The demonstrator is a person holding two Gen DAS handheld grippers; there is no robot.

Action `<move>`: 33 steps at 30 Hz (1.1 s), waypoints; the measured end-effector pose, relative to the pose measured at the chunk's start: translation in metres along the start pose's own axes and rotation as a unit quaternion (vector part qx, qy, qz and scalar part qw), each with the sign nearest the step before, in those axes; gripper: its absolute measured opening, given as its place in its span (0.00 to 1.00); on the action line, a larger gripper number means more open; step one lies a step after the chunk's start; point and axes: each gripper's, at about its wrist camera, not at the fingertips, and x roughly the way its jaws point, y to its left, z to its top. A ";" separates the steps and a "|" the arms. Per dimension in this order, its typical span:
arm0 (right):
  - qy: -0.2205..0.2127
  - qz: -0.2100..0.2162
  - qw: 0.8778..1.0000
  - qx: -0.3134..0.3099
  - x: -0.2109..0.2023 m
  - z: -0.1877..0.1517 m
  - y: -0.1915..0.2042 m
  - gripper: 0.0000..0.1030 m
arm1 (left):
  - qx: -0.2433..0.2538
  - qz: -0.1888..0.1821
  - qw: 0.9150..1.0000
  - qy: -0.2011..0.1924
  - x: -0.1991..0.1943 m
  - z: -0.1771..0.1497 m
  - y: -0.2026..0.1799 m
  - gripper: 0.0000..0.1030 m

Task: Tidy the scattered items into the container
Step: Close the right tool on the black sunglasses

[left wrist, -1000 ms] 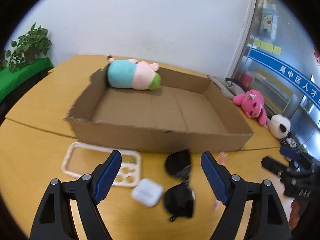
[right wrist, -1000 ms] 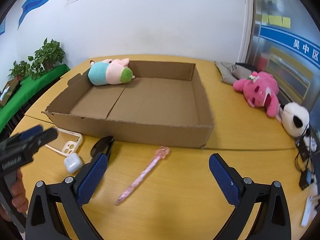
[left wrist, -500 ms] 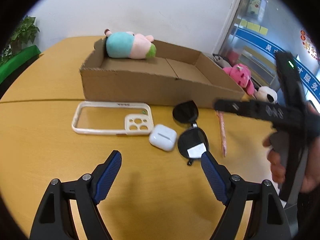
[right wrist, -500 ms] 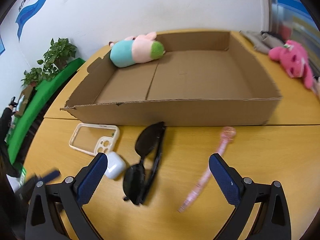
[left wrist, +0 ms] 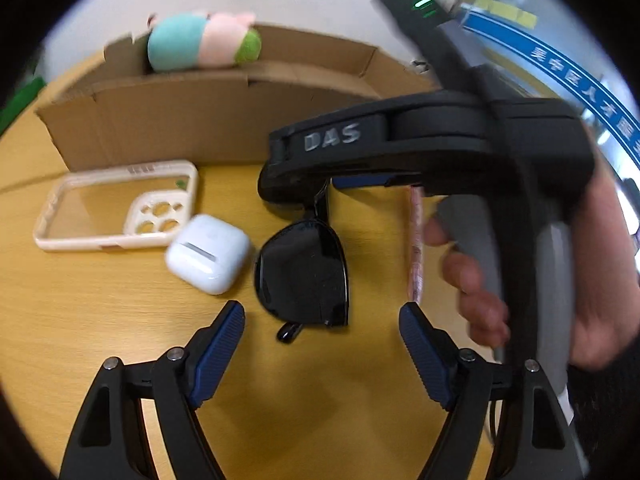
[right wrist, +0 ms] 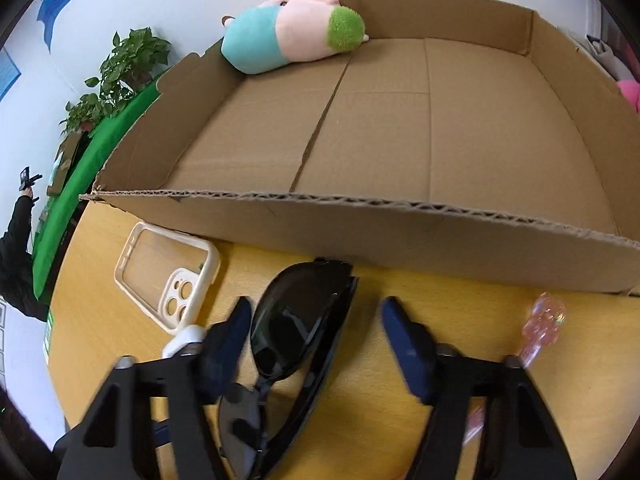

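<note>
Sunglasses [right wrist: 296,328] lie on the yellow tabletop [left wrist: 80,320], right in front of the box [right wrist: 360,224]. The right tool [right wrist: 316,328] is down over them, one dark blue pad on each side. Its pads are closing, but I see a gap on both sides, so they do not press yet. The near lens is partly hidden under that tool's black arm, and the pads look blurry.

From the left view, the left tool [left wrist: 322,320] hangs just above the near end of the sunglasses. Its pads are apart and closing a little, and they touch nothing. The right tool covers the far lens there. The hand [left wrist: 520,280] that holds it is blurry and cut off at the edge.

A white earbud case [left wrist: 208,254] sits beside the sunglasses, with a phone case [left wrist: 116,210] just past it. In the right view only a corner of the earbud case shows. The pink pen [right wrist: 540,328] is mostly hidden behind the right tool.

Far back, a plush toy [right wrist: 292,34] lies in the box corner.

A moment ago the right tool was spread wide and higher up. Both tools have come down closer to the sunglasses.
</note>
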 end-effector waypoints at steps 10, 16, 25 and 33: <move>-0.028 0.061 0.997 0.030 -0.020 -0.012 -0.019 0.31 | 0.011 0.001 1.000 -0.001 -0.007 -0.005 -0.009 0.35; -0.054 0.076 0.996 0.006 -0.052 -0.010 -0.004 0.25 | 0.024 -0.016 0.999 -0.028 -0.034 -0.006 -0.022 0.06; -0.088 0.073 0.993 -0.019 -0.086 -0.008 0.015 0.21 | 0.036 -0.033 0.997 -0.058 -0.062 -0.007 -0.027 0.03; -0.108 0.076 0.991 -0.028 -0.105 -0.008 0.023 0.21 | 0.065 0.029 0.990 -0.124 -0.073 0.009 -0.031 0.28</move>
